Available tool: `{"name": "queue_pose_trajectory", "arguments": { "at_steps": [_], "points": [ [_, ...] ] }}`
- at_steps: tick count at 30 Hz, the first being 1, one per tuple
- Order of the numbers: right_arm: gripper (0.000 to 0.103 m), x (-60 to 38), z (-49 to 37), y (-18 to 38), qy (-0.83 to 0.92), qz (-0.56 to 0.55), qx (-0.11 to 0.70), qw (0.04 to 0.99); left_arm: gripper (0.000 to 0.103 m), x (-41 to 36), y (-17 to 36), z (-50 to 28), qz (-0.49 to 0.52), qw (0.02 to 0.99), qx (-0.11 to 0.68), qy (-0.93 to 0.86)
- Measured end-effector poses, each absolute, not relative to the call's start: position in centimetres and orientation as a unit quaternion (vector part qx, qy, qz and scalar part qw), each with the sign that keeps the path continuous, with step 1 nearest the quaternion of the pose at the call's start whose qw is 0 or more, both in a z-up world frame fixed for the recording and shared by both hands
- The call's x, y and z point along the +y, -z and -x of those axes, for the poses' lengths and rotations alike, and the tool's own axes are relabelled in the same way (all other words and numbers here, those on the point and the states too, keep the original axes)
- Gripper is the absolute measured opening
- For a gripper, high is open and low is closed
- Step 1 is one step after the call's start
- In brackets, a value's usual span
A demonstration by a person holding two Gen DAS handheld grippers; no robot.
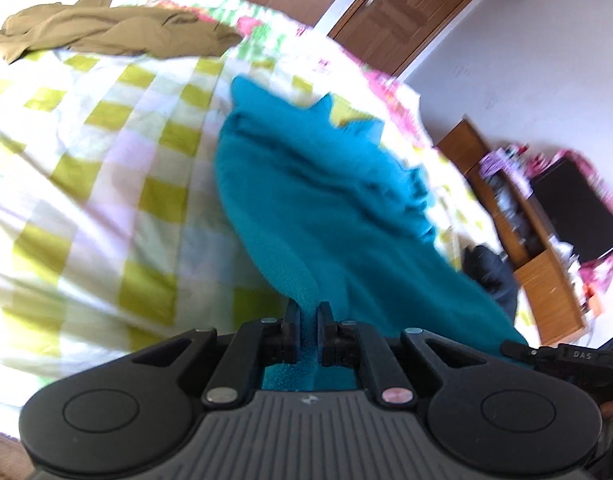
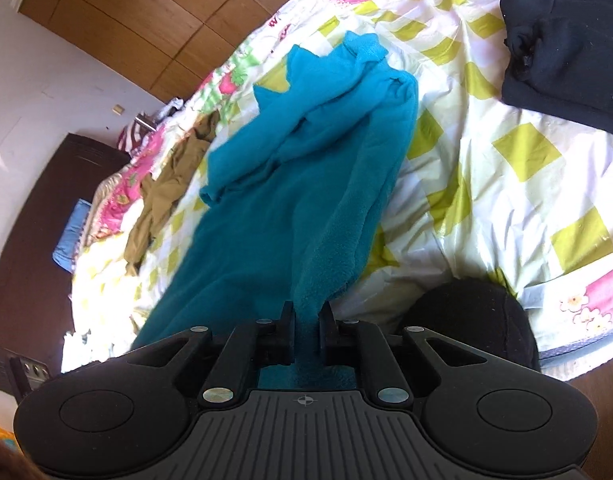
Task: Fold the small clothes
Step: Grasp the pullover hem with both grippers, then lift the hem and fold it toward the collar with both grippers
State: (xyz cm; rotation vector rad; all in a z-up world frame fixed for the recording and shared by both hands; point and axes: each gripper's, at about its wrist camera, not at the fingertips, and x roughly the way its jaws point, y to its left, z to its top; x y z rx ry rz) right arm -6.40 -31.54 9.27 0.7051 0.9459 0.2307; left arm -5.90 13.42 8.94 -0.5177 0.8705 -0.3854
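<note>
A teal fleece garment (image 1: 326, 200) lies stretched over a checked bedspread (image 1: 106, 160). My left gripper (image 1: 308, 308) is shut on its near edge, with fabric pinched between the jaws. In the right wrist view the same teal garment (image 2: 306, 184) runs away from me, its sleeves bunched at the far end. My right gripper (image 2: 306, 310) is shut on another part of its near edge and holds it lifted off the bed.
An olive garment (image 1: 106, 28) lies at the far side of the bed, also in the right wrist view (image 2: 166, 184). A folded black garment (image 2: 566, 48) sits on the bed at the right. A wooden shelf unit (image 1: 526, 240) and wardrobe doors (image 1: 386, 12) stand beyond the bed.
</note>
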Motion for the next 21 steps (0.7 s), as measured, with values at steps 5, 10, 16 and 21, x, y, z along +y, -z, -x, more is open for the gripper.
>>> {"name": "queue_pose_trajectory", "arguments": {
  "at_steps": [5, 10, 16, 21],
  "points": [
    [0.011, -31.1, 2.0, -13.0, -0.153, -0.347, 0.367, 0.849, 0.021, 13.0, -12.4, 0.4, 0.254, 0.88, 0.337, 0.218],
    [0.011, -31.9, -7.4, -15.3, -0.147, -0.361, 0.303, 0.869, 0.021, 12.6, -14.6, -10.5, 0.246, 0.904, 0.27, 0.22],
    [0.015, -33.4, -22.4, -12.7, -0.054, -0.373, 0.248, 0.893, 0.023, 11.9, -10.7, -26.9, 0.252, 0.916, 0.277, 0.145],
    [0.022, -33.6, -29.9, -6.4, 0.033, -0.372, 0.264, 0.889, 0.024, 11.6, -4.3, -34.4, 0.242, 0.915, 0.314, 0.077]
  ]
}}
